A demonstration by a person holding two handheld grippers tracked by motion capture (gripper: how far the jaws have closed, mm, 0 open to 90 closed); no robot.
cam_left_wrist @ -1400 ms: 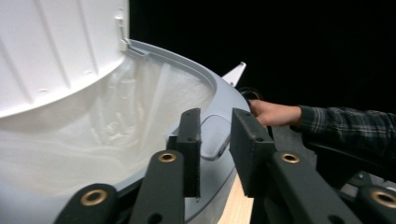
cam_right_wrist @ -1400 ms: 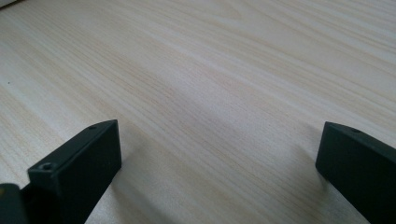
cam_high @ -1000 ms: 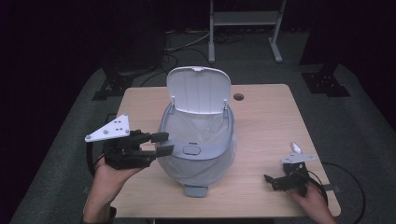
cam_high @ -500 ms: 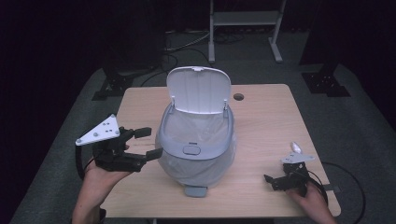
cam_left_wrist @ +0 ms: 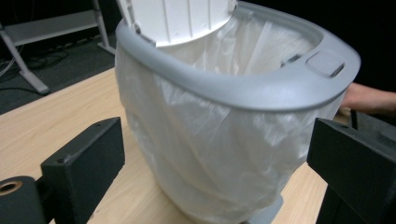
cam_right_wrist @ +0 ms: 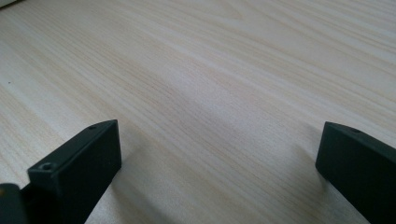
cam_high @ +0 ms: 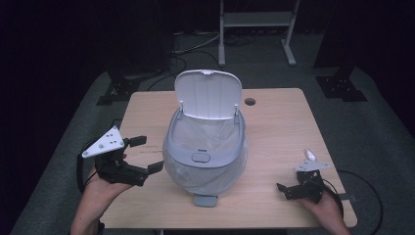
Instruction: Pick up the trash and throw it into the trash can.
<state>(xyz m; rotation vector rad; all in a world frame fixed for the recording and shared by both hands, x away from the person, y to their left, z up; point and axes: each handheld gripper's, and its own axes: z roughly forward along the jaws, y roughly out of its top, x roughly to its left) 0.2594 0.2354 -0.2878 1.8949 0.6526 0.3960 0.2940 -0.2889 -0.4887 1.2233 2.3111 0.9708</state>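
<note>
no readable writing on the bin [cam_high: 205, 156] or its liner [cam_left_wrist: 210, 154]. the bin stands mid-table [cam_high: 279, 122], lid [cam_high: 208, 93] raised. my left tongs [cam_high: 147, 154] (jaws have just been opening) stand wide apart just beside the bin's left flank, nothing between them, touching nothing. my right tongs [cam_high: 281, 188] rest low over bare wood near the table's right front corner, jaws apart, empty.

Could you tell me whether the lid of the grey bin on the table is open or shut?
Open. The white lid stands raised at the back of the bin, leaving the bag-lined opening uncovered.
</note>
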